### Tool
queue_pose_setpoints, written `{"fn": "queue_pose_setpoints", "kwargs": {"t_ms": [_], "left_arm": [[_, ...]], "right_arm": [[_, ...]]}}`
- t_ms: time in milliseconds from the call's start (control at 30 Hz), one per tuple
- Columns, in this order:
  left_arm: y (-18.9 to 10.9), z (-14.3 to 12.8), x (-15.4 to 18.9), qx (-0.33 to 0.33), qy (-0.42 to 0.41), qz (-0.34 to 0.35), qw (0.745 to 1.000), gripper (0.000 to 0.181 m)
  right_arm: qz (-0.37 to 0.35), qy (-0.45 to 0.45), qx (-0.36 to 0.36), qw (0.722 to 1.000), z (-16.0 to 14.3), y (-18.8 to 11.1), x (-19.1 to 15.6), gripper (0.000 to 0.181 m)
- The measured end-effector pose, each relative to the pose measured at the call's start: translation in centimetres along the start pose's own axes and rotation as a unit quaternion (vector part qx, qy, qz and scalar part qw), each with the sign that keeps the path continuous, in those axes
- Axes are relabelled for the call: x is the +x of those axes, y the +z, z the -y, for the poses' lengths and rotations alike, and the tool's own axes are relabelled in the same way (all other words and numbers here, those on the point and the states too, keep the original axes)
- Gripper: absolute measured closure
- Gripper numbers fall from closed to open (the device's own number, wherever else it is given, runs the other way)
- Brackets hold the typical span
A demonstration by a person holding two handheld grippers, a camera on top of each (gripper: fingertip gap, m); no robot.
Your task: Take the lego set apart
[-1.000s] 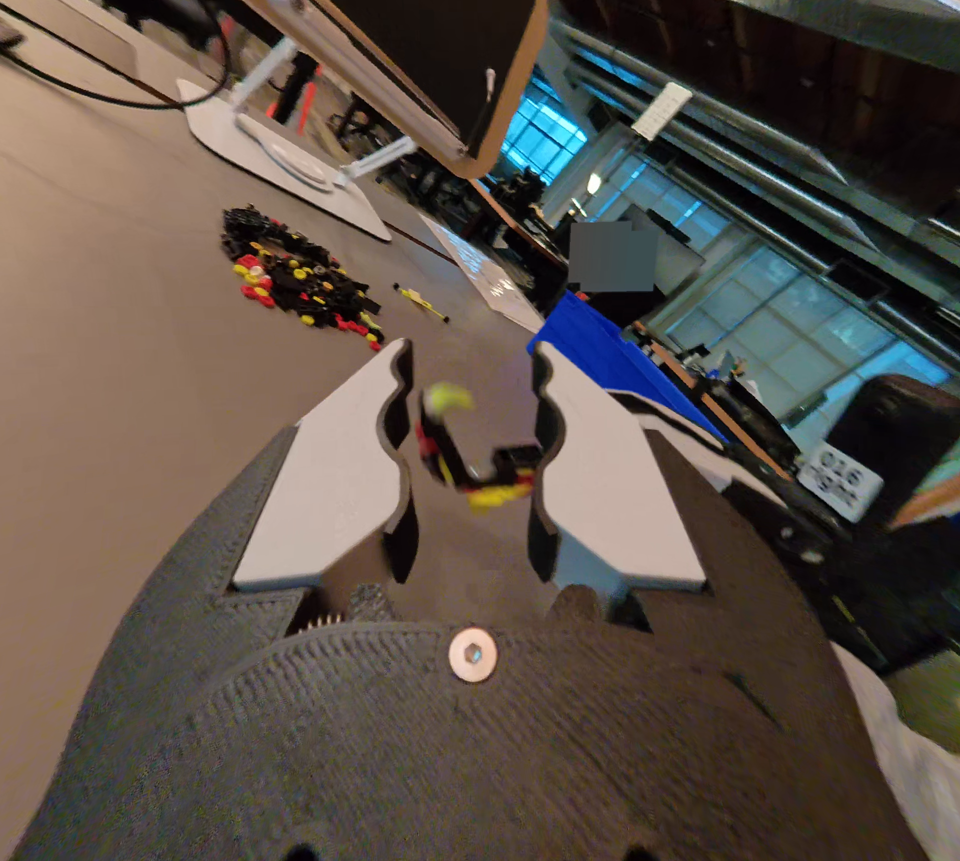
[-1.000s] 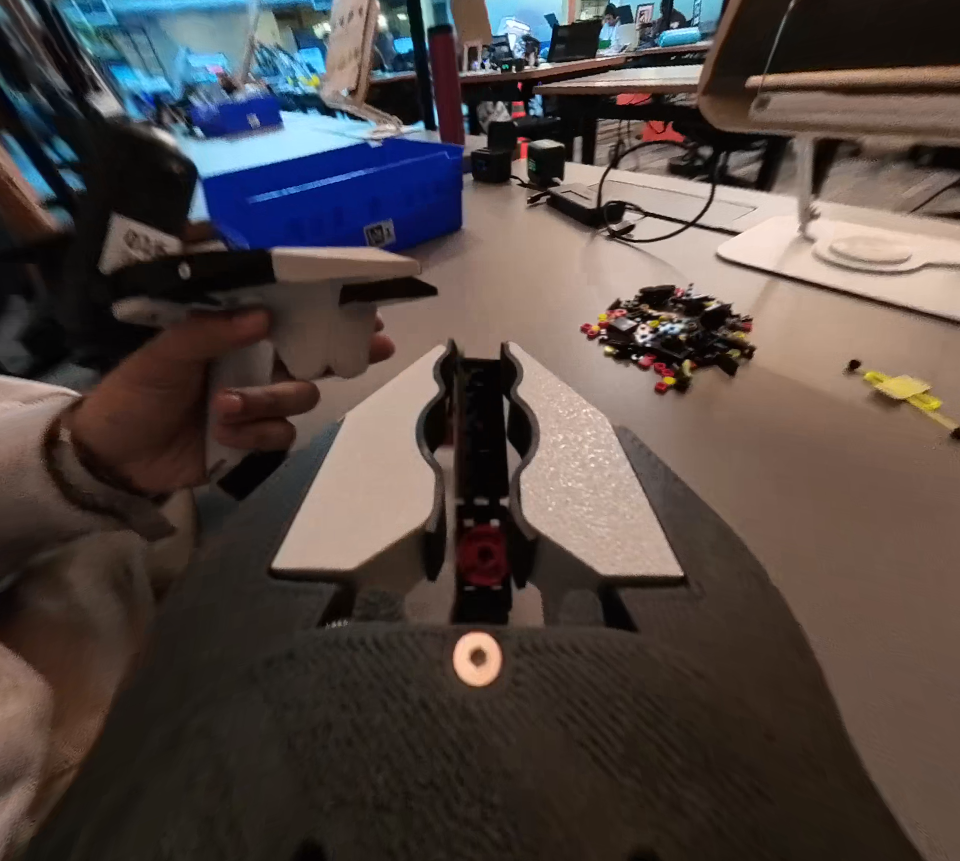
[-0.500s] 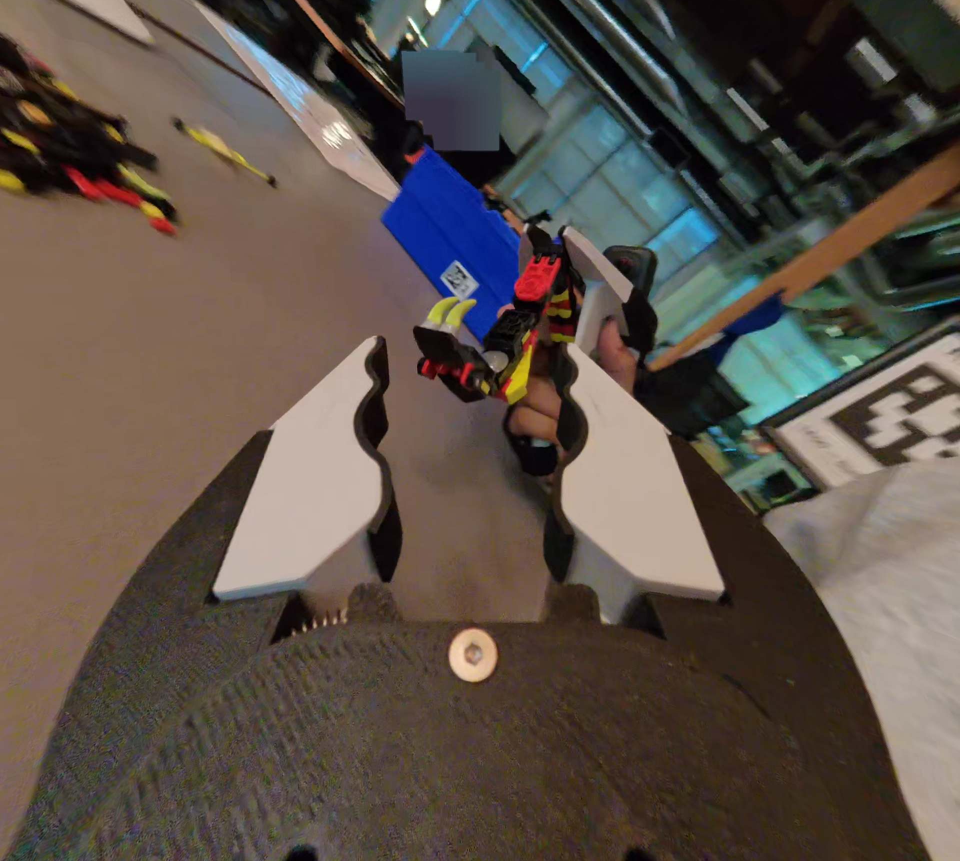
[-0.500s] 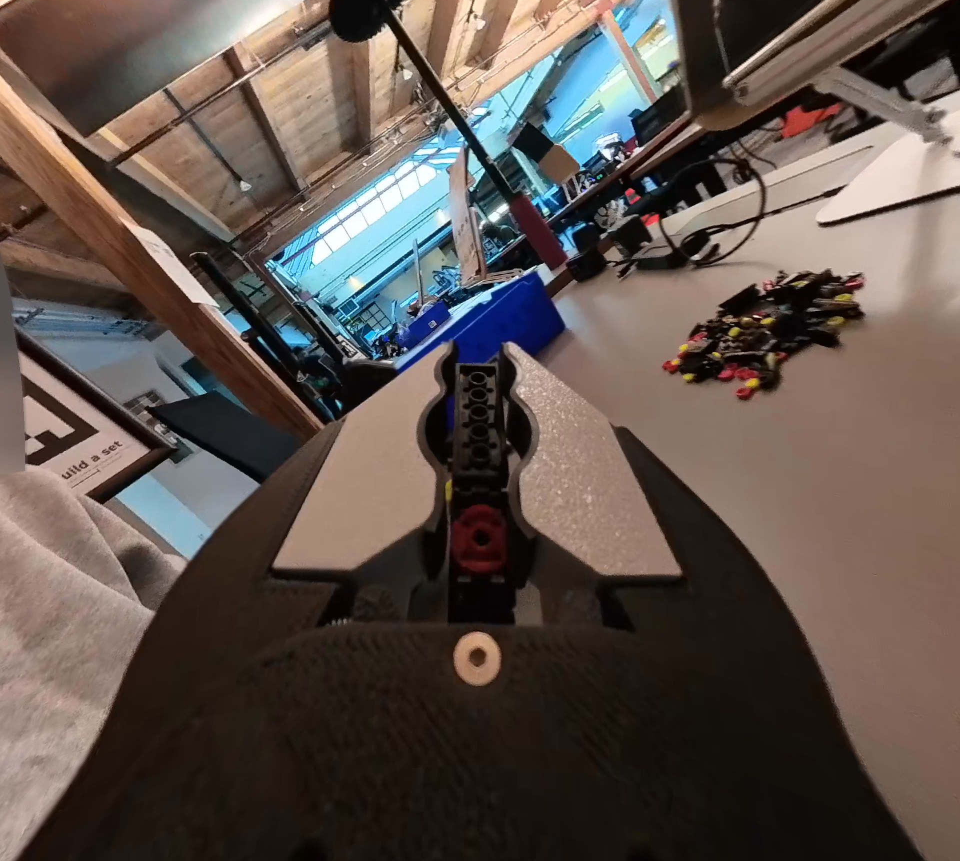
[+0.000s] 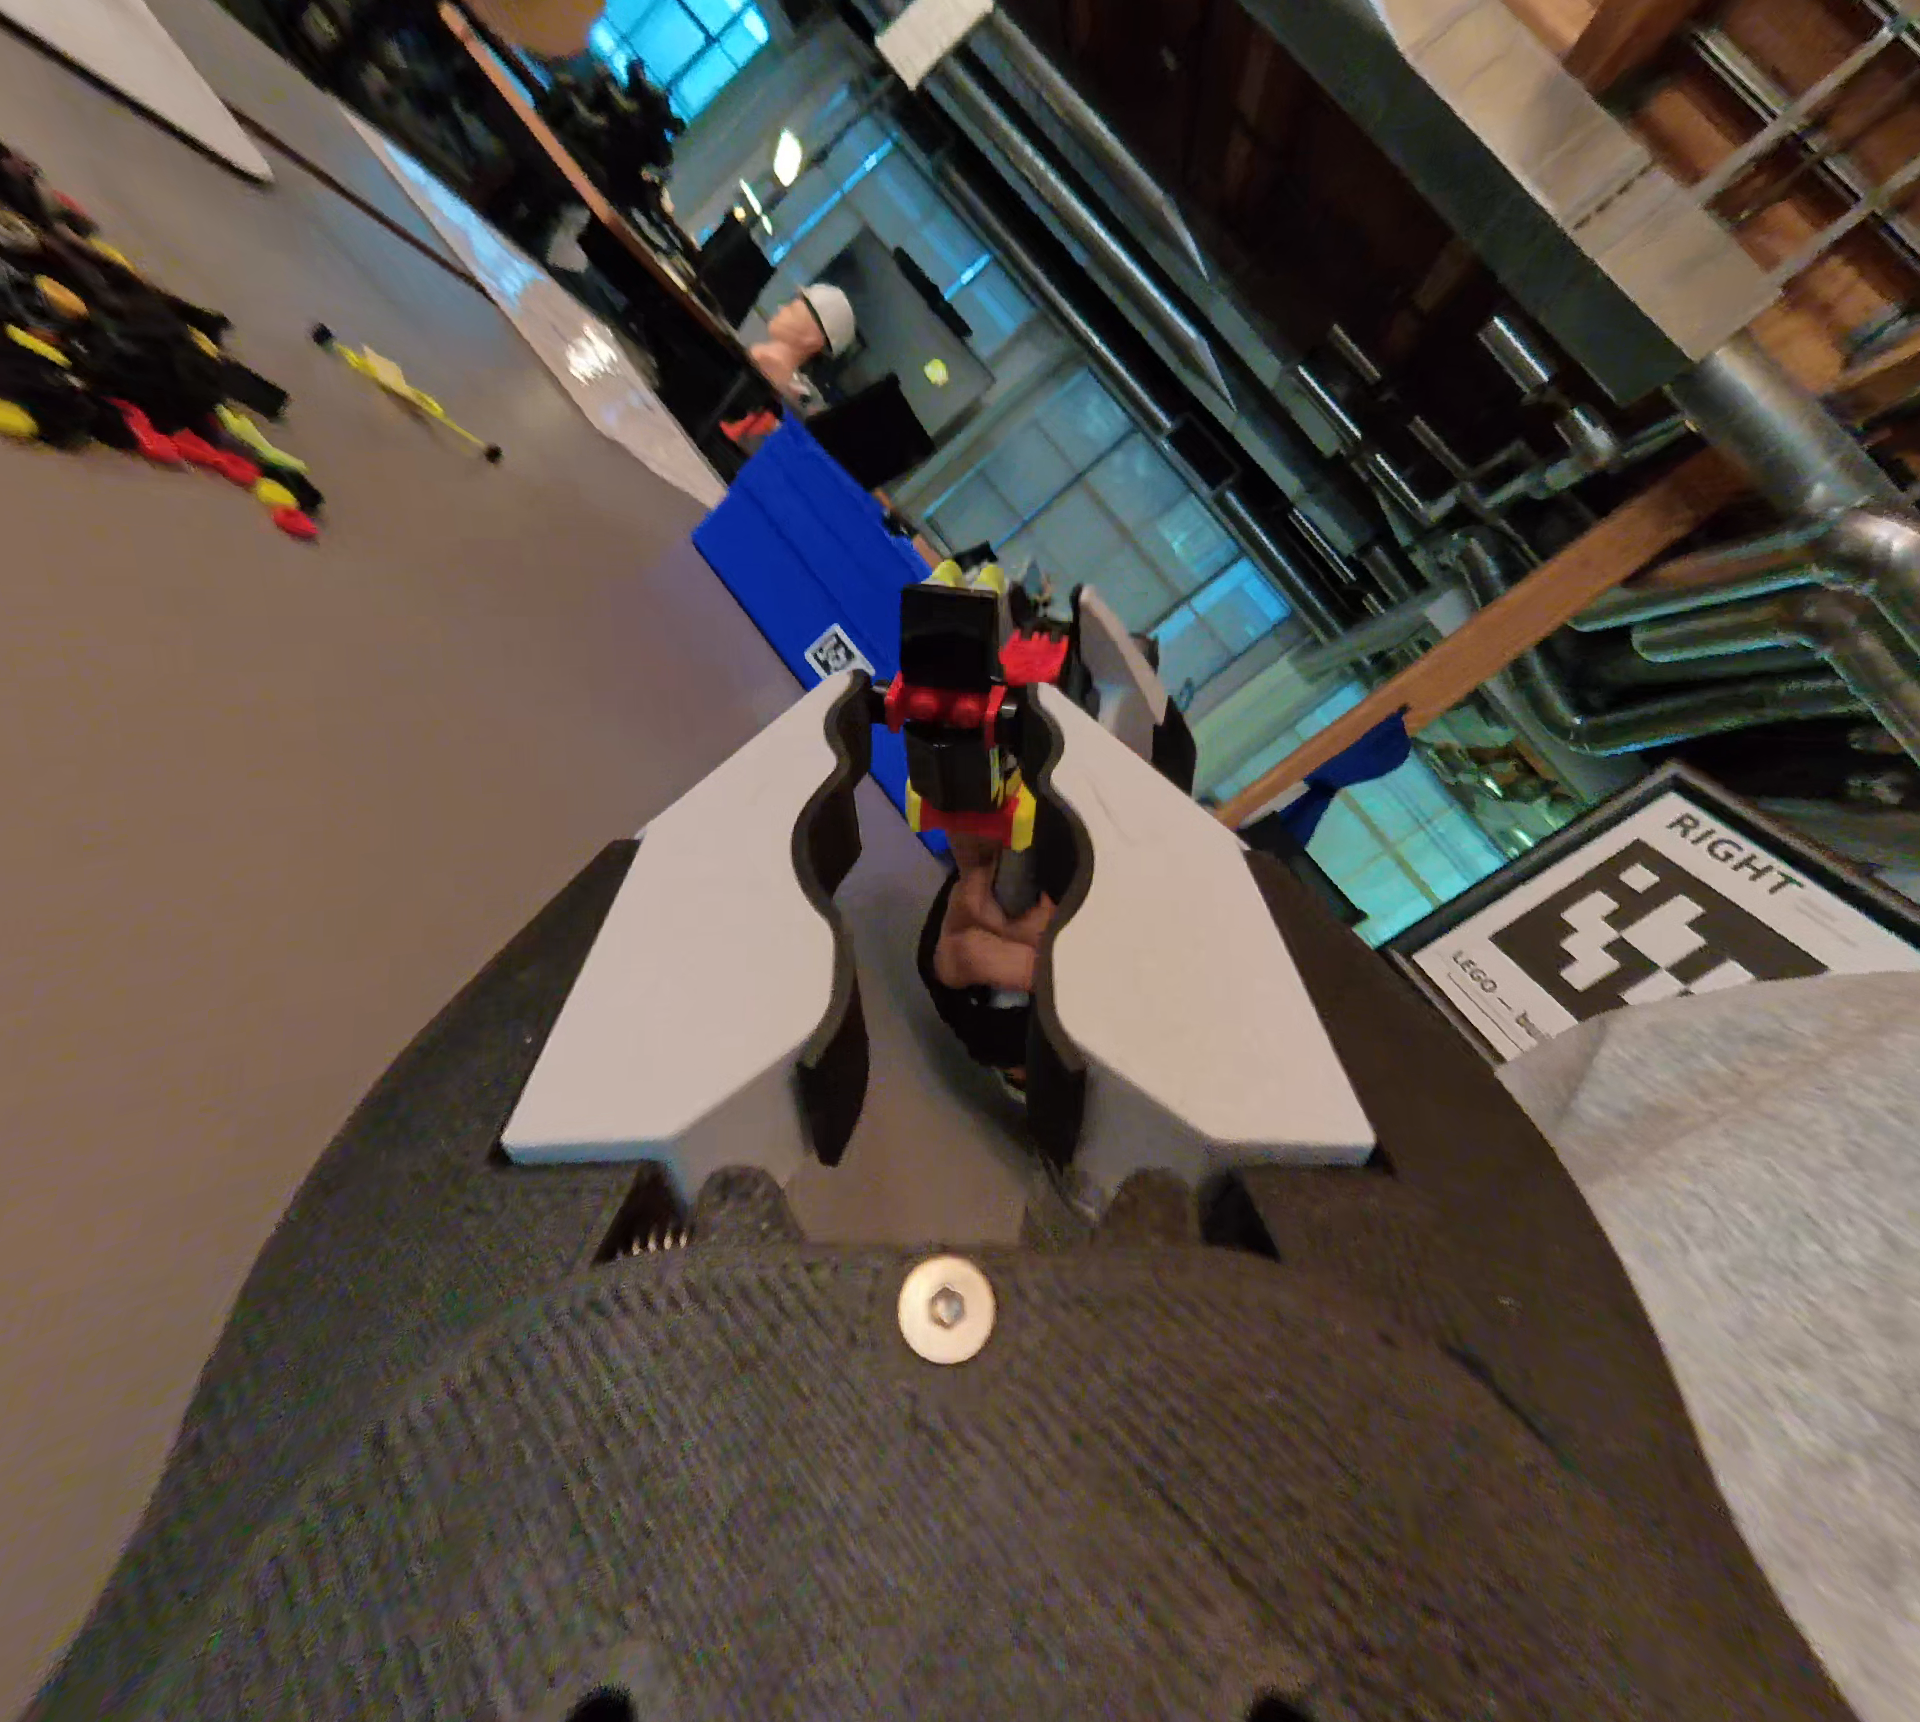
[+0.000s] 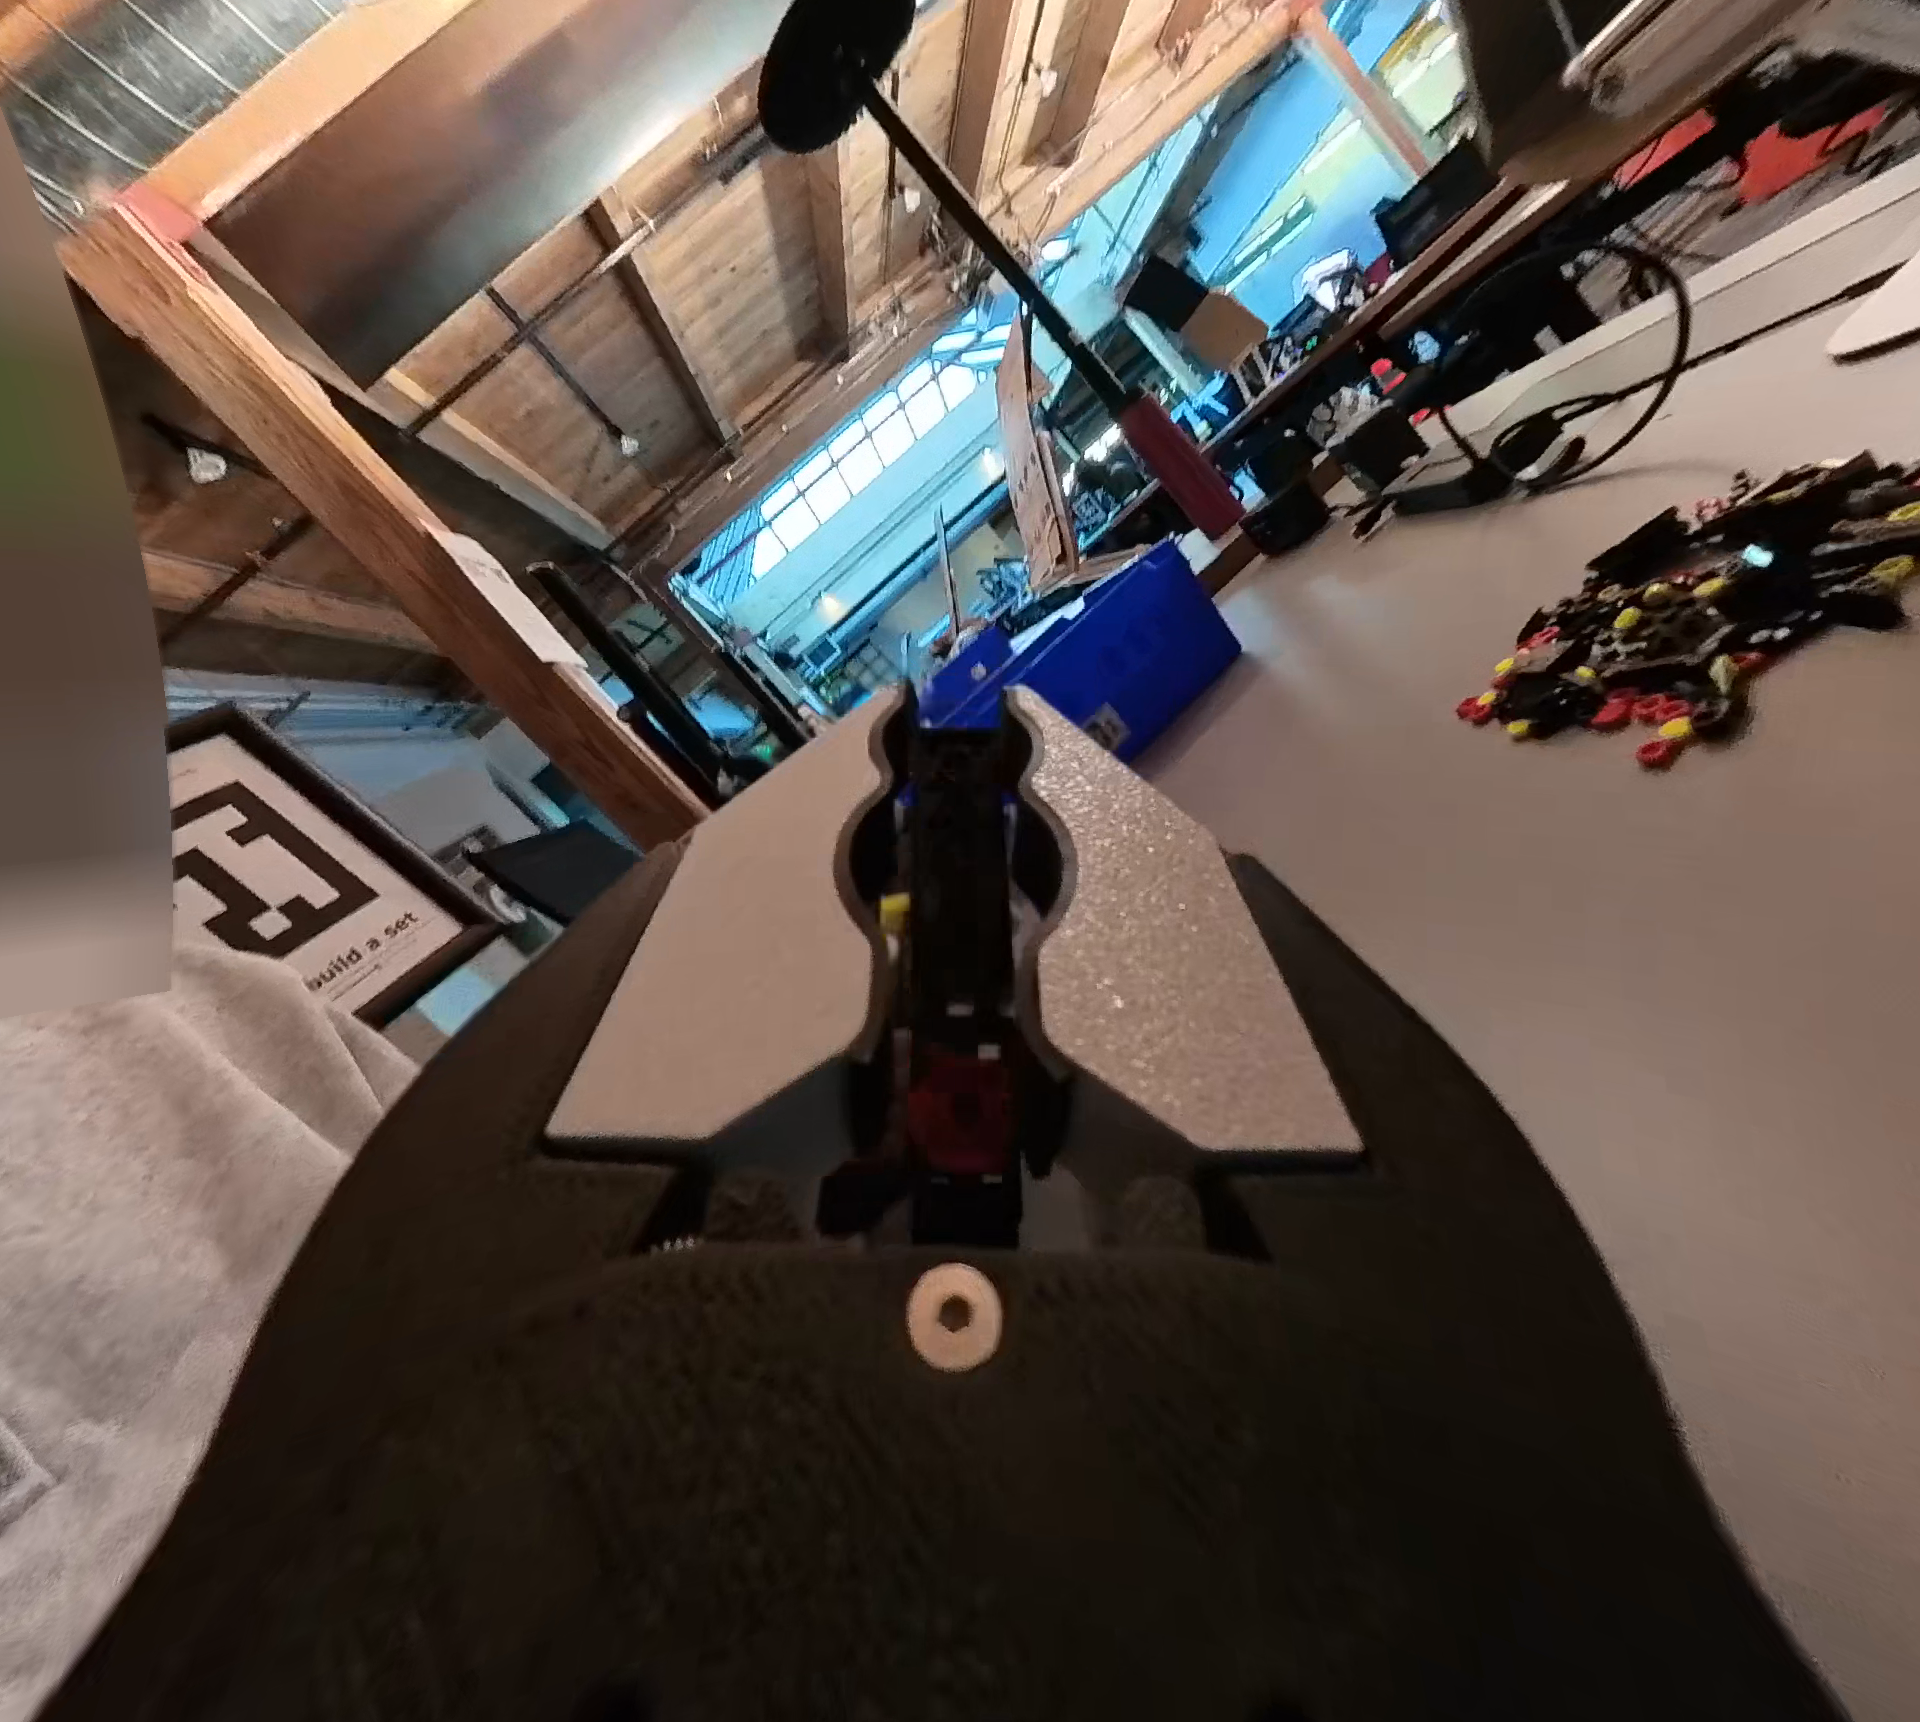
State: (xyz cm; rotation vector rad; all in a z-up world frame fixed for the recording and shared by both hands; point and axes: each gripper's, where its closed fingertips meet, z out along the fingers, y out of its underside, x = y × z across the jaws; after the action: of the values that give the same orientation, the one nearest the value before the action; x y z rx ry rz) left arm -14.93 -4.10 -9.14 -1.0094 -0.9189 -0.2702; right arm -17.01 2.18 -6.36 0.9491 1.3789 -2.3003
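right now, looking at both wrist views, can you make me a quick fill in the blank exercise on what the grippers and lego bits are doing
1. The right gripper is shut on a mostly ____ lego piece.
2. The left gripper has its fingers around the far end of the lego piece, near a row of ____ studs.
3. The pile of loose lego parts lies on the ____.
4. Beyond the grippers, at the table's far edge, sits a ____ box.

Missing words: black; red; table; blue
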Motion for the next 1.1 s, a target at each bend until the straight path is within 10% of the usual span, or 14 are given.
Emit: {"fn": "queue_pose_setpoints", "kwargs": {"t_ms": [400,1100], "left_arm": [[-2.1,3.4,-1.8,0.029,0.089,0.061,0.994,0.155],[0.3,-1.8,0.4,-0.066,0.221,0.052,0.972,0.155]], "right_arm": [[-0.036,0.020,-0.134,0.990,-4.7,0.8,2.1,0.163],[-0.070,-0.250,-0.183,0.948,-6.7,1.8,-0.1,0.170]]}}
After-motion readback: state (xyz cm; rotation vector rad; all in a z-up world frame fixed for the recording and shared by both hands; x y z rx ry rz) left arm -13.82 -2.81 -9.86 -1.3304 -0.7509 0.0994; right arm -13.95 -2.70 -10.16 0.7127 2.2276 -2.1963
